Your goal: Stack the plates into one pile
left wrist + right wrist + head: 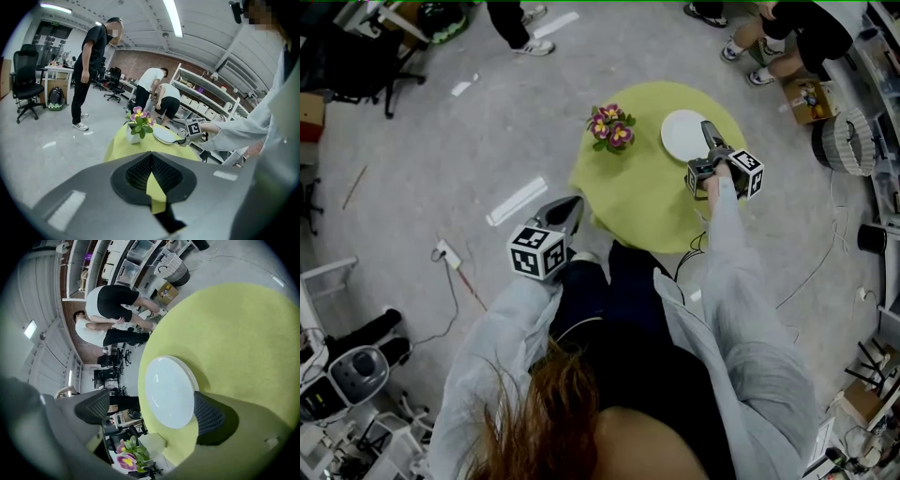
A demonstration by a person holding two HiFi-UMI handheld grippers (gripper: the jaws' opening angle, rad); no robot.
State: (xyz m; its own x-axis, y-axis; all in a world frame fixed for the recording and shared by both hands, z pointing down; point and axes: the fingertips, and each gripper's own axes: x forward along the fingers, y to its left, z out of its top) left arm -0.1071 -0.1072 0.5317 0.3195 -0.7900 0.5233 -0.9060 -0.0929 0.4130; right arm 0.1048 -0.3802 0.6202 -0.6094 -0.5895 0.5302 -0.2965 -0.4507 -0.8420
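A pile of white plates (pixel 682 134) lies on the round yellow-green table (pixel 647 202), at its far right. My right gripper (pixel 709 131) hovers at the pile's near right edge. In the right gripper view the jaws stand wide open on either side of the plates (pixel 169 392), and the pads do not touch them. My left gripper (pixel 572 206) hangs off the table's near left edge, away from the plates. Its pads (pixel 151 171) meet with nothing between them. From there I see the plates (pixel 164 136) far off behind the flowers.
A white pot of pink and yellow flowers (pixel 611 127) stands at the table's far left, close to the plates. Several people stand or bend beyond the table (pixel 154 89). A wicker basket (pixel 844 141), shelves and floor cables lie to the right.
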